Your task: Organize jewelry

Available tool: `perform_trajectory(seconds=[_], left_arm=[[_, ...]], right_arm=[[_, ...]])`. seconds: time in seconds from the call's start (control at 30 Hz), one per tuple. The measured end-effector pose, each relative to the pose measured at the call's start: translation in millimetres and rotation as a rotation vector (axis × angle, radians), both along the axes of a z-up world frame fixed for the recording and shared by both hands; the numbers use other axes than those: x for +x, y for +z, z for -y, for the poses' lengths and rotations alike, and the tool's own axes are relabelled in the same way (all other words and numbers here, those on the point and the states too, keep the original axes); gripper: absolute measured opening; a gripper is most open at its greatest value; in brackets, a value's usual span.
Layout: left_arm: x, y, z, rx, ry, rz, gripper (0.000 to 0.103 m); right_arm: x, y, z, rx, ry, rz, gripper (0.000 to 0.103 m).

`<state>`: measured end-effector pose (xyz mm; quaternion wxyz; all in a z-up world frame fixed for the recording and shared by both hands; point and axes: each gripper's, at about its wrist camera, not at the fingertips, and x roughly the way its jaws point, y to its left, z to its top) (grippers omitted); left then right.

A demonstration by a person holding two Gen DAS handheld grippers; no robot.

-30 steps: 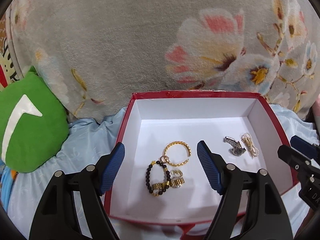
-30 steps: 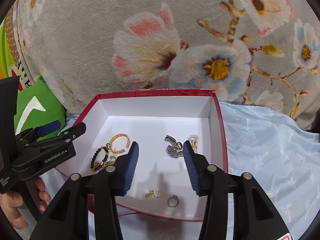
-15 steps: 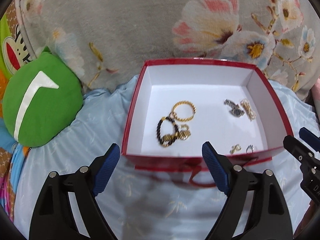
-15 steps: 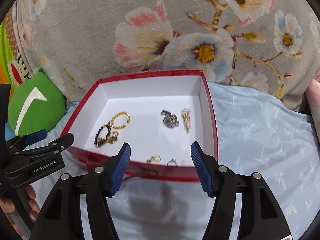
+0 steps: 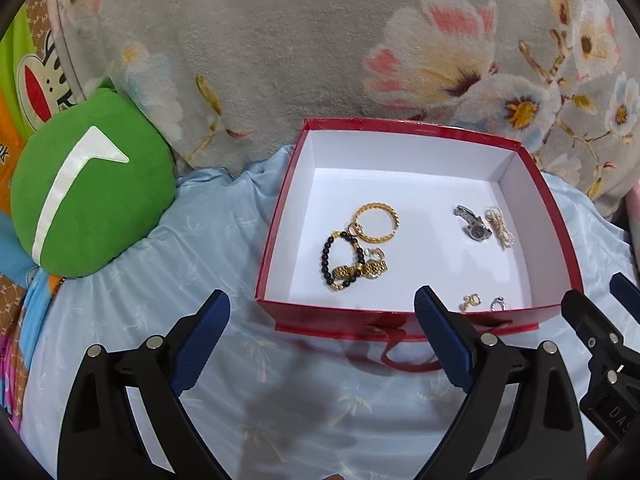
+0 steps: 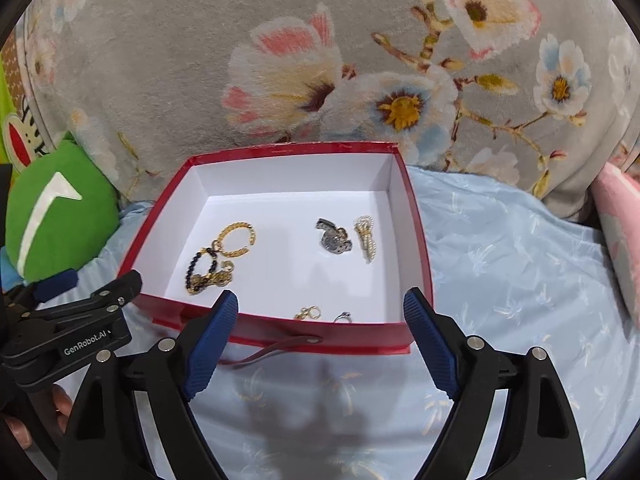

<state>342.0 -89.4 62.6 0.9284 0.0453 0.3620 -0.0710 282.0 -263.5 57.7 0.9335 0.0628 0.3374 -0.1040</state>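
jewelry all inside red box [image 5: 416, 322] on blue bed sheet [image 5: 224, 224]: gold bangle [image 5: 376, 222], black bead bracelet [image 5: 342, 258], watch [image 5: 474, 226], pearl piece [image 5: 500, 226], two small rings by near wall. looks nearly done. left claw [image 5: 320, 344] and right claw [image 6: 320, 340] both empty, opening wider. since earlier frame, backed out of box, now short of it.

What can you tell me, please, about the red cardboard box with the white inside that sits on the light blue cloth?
The red cardboard box is shallow, roughly square and open-topped, with glossy red outer walls, a red rim and a plain white lining. It sits flat on the light blue cloth, its far wall close against the grey floral blanket. A thin red strap shows at its near wall. Jewelry lies loose on its floor in three small groups. Neither gripper touches it.
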Motion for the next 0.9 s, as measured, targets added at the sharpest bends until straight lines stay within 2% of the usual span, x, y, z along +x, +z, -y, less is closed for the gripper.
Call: perform_trajectory(seconds=[0.17,0.63,0.9], left_arm=[[5,-7,0,-0.019,0.001,-0.011,0.091],[5,-16,2,0.03,0.019,0.003,0.091],[12,-16,-19,0.0,0.069,-0.008,0.091]], right_arm=[[5,-7,5,0.028,-0.008,-0.011,0.084],[12,-18,9,0.029,-0.016,-0.005,0.086],[15,-27,16,0.04,-0.025,-0.018,0.086]])
